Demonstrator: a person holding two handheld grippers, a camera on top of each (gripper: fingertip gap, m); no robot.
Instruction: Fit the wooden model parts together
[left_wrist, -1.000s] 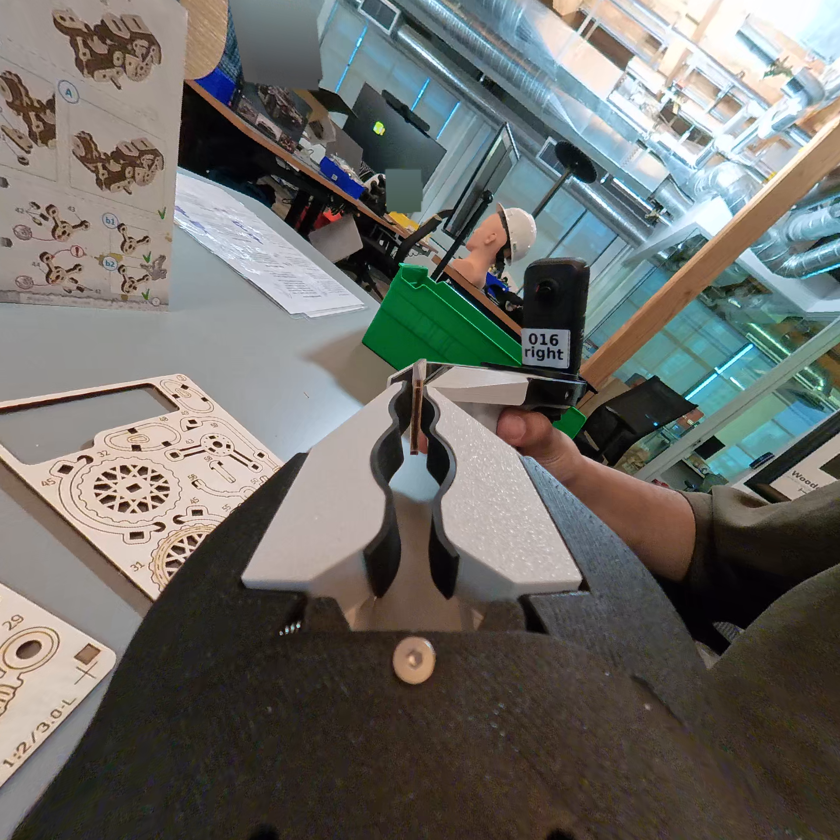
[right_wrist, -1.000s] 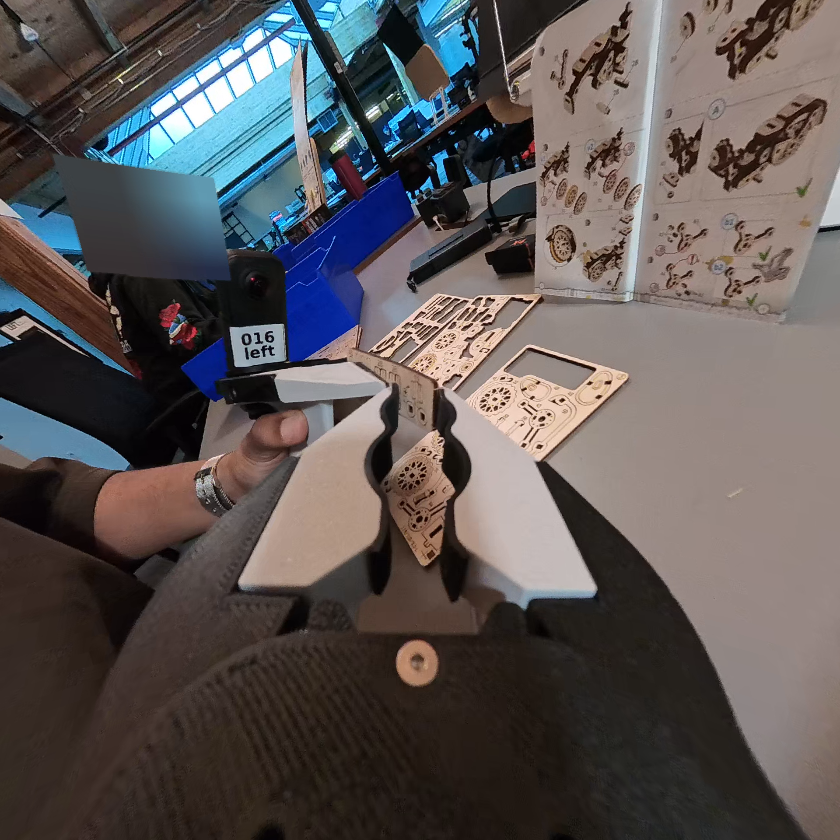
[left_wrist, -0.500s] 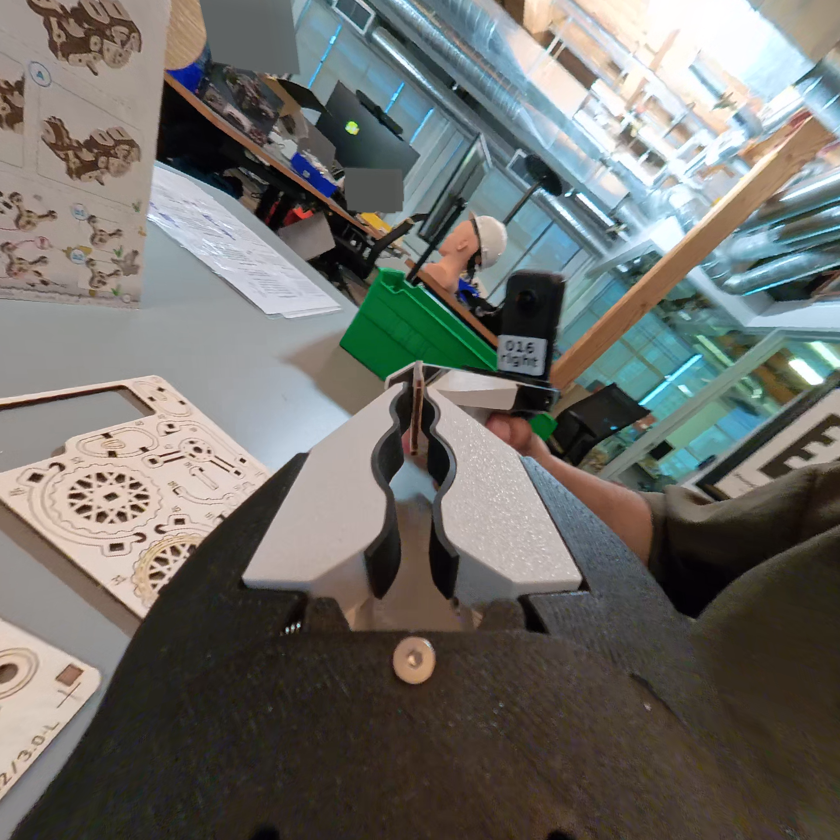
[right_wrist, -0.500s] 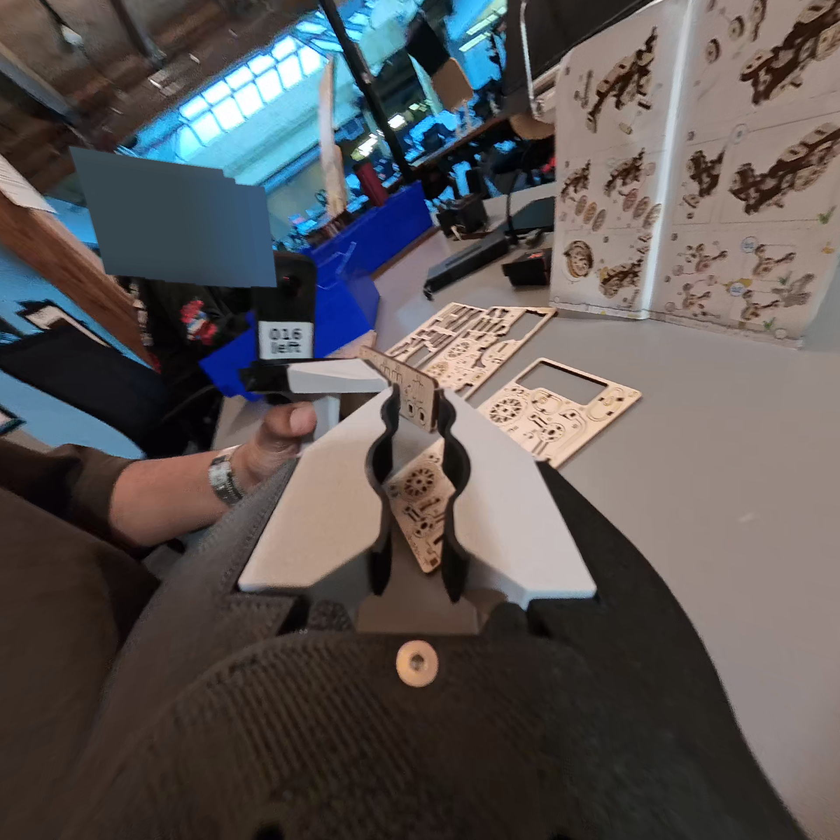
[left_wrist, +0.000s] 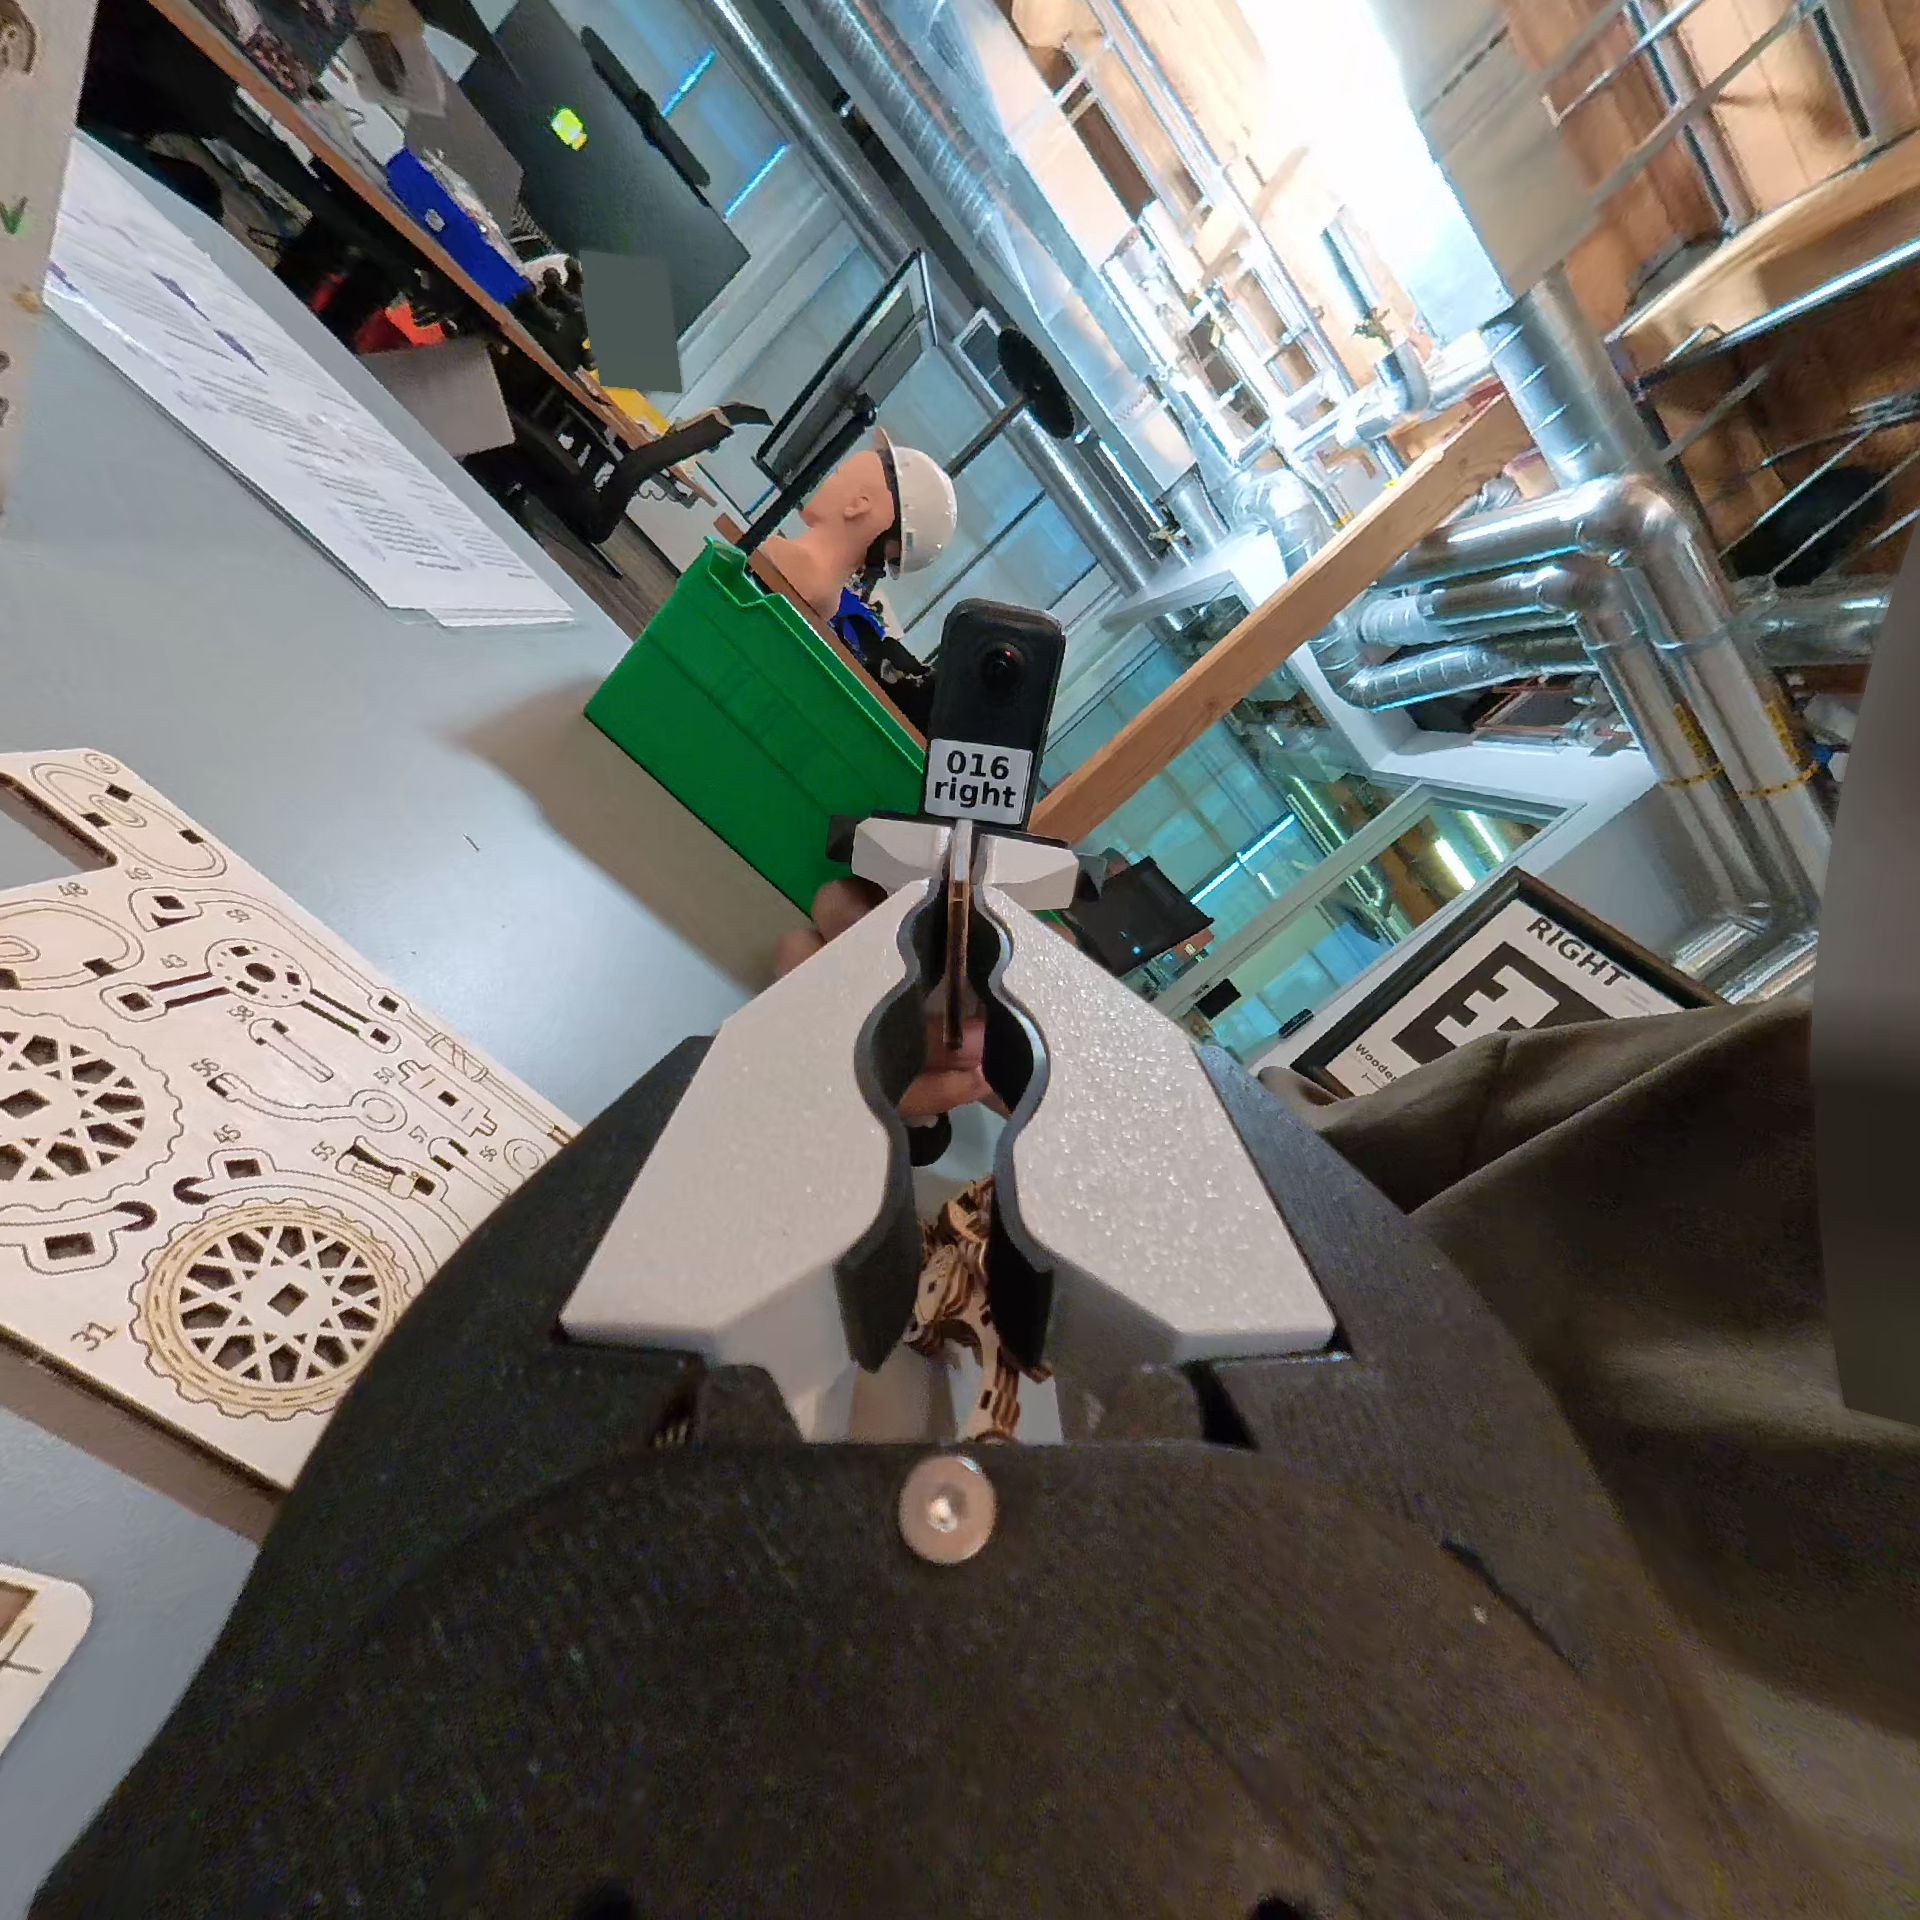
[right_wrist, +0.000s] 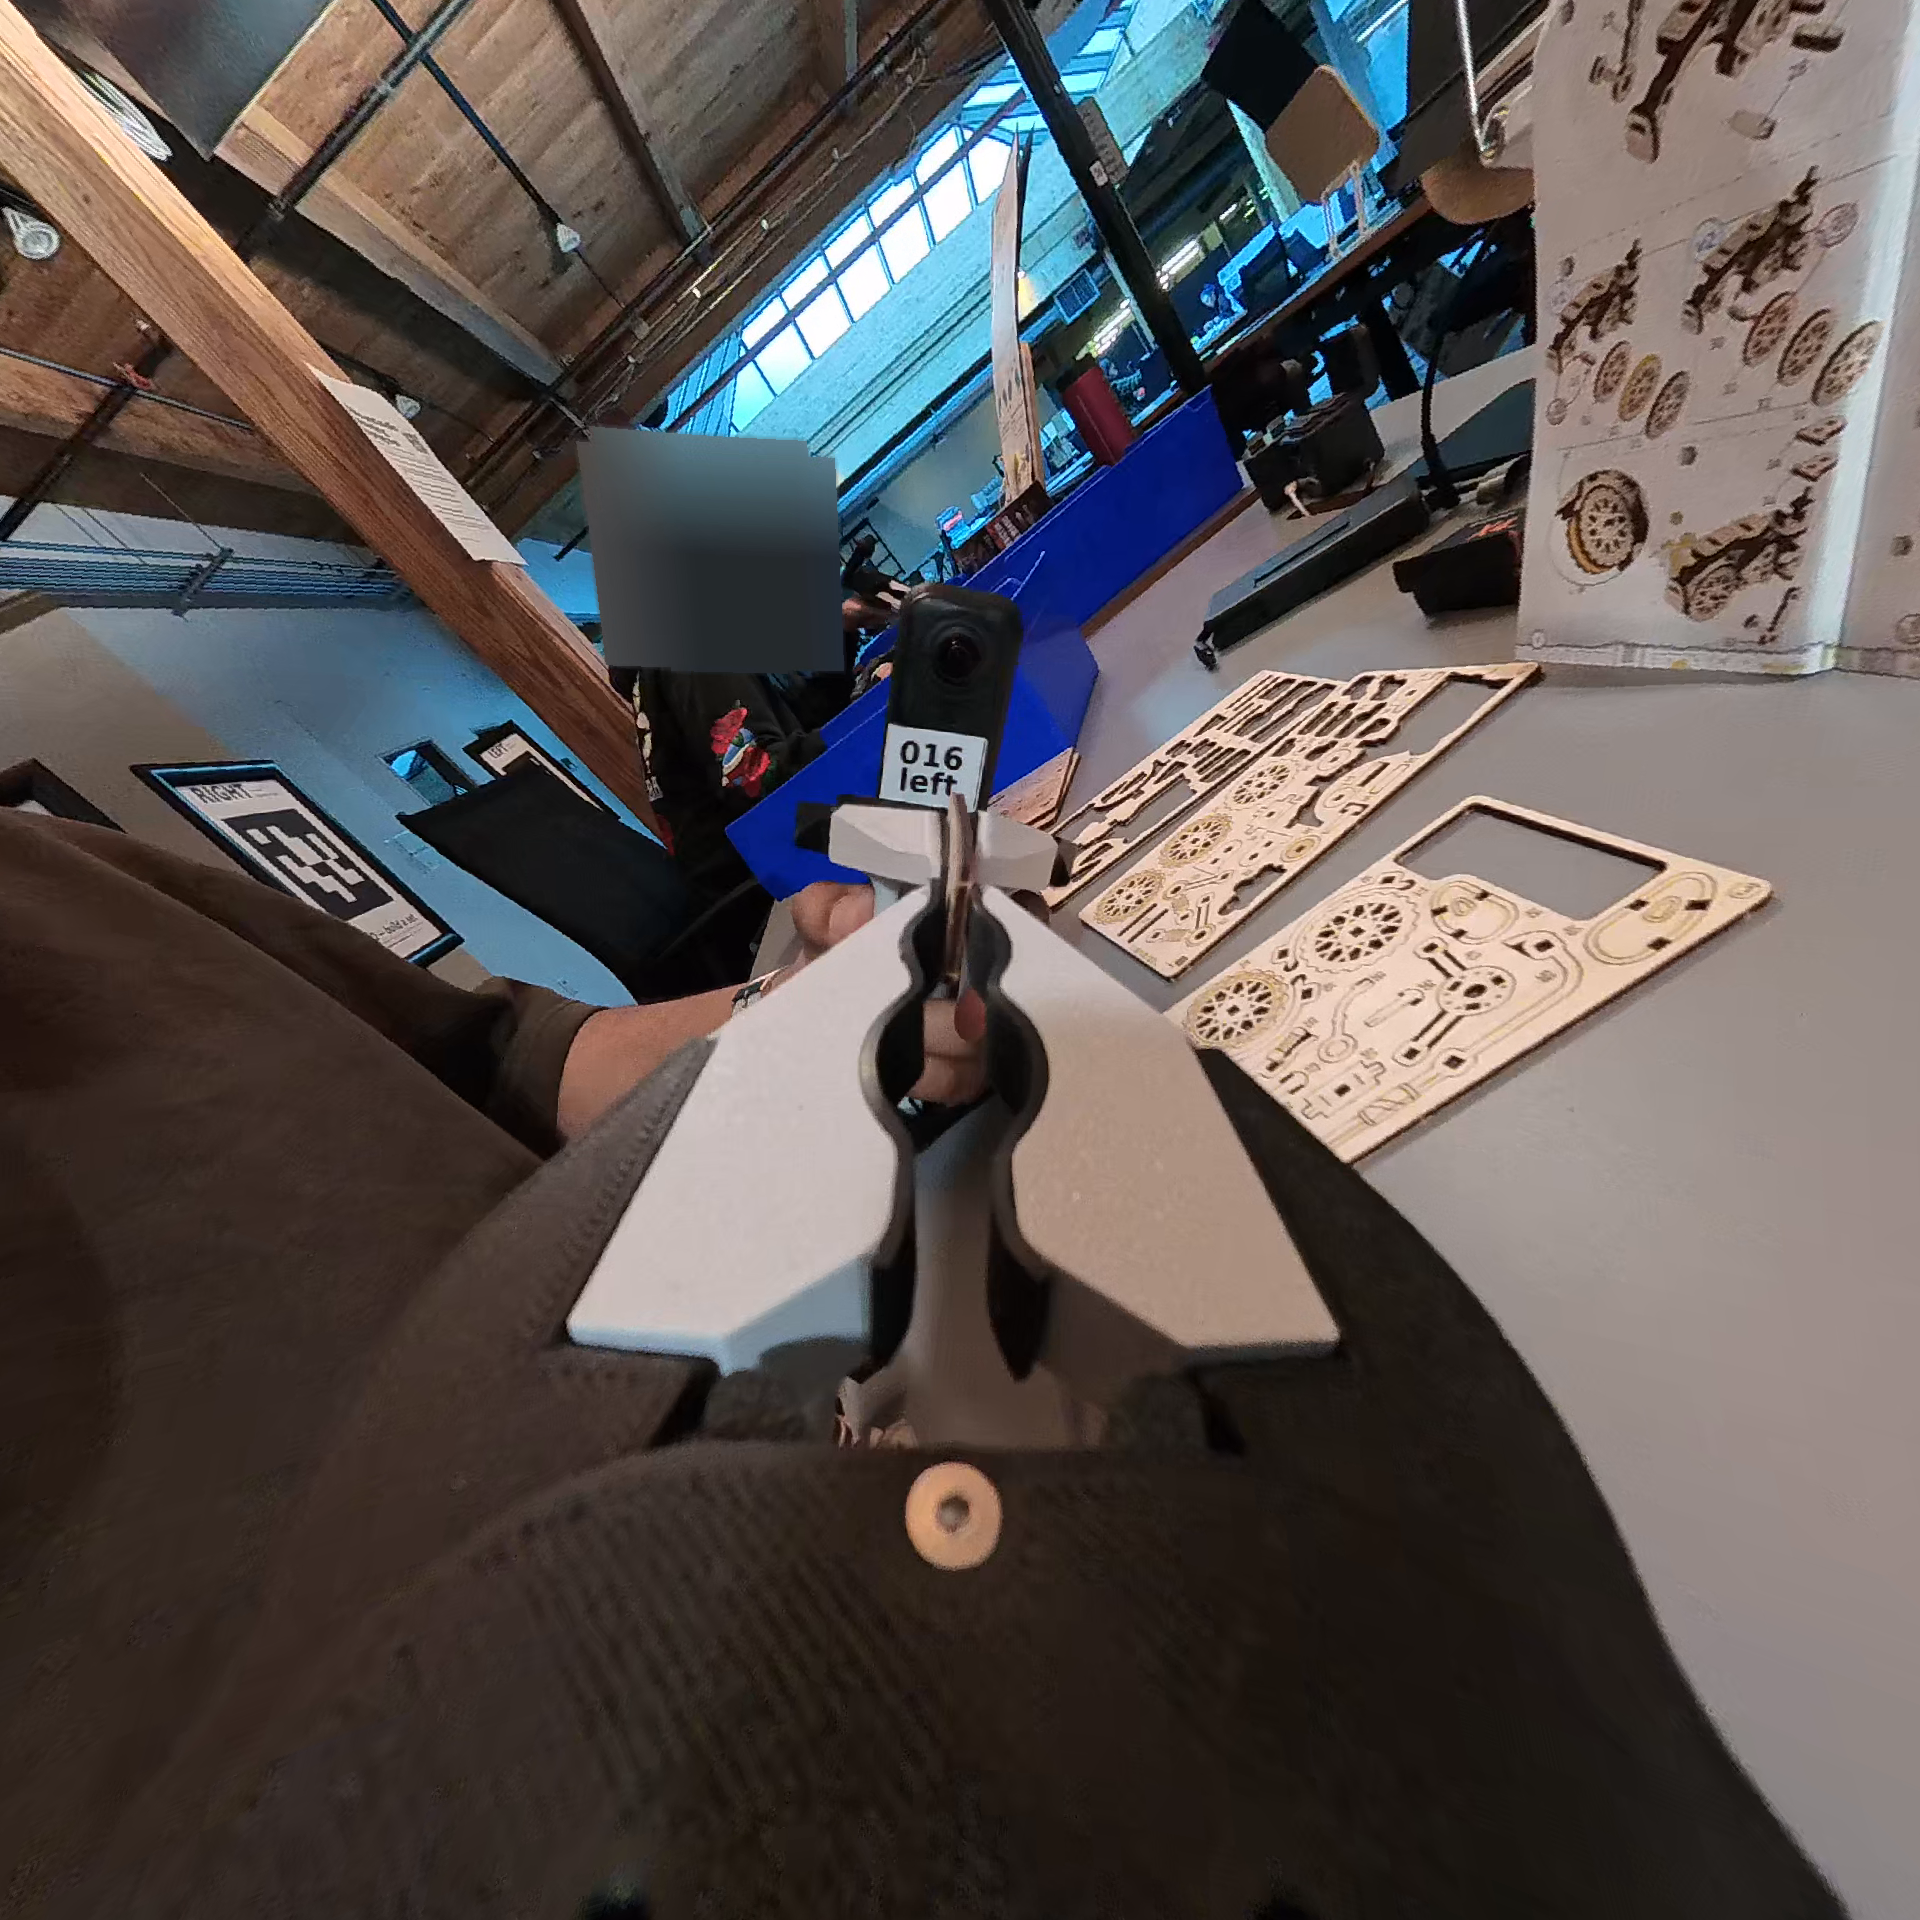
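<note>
My left gripper (left_wrist: 954, 920) is shut on a thin wooden part (left_wrist: 952, 977), seen edge-on between its tips. My right gripper (right_wrist: 956, 909) faces it head-on and is shut on the same thin wooden part (right_wrist: 958, 925) from the other side. Both are held in the air above the grey table (left_wrist: 343, 727). The right gripper also shows in the left wrist view (left_wrist: 961, 868), and the left gripper in the right wrist view (right_wrist: 940, 847). A piece of assembled wooden model (left_wrist: 961, 1309) shows through the gap below my left fingers.
Laser-cut wooden sheets lie on the table (left_wrist: 208, 1091) (right_wrist: 1455, 977) (right_wrist: 1278, 790). A standing instruction sheet (right_wrist: 1714, 364) is at the back. A green bin (left_wrist: 748, 748), a blue bin (right_wrist: 1039, 665) and printed papers (left_wrist: 270, 416) sit at the table's edges. My two grippers' fingertips are within a few centimetres of each other.
Both grippers have swung round to face each other head-on and tilted upward. The wooden part, earlier seen partly from its flat side, now shows edge-on. Both grips have held.
</note>
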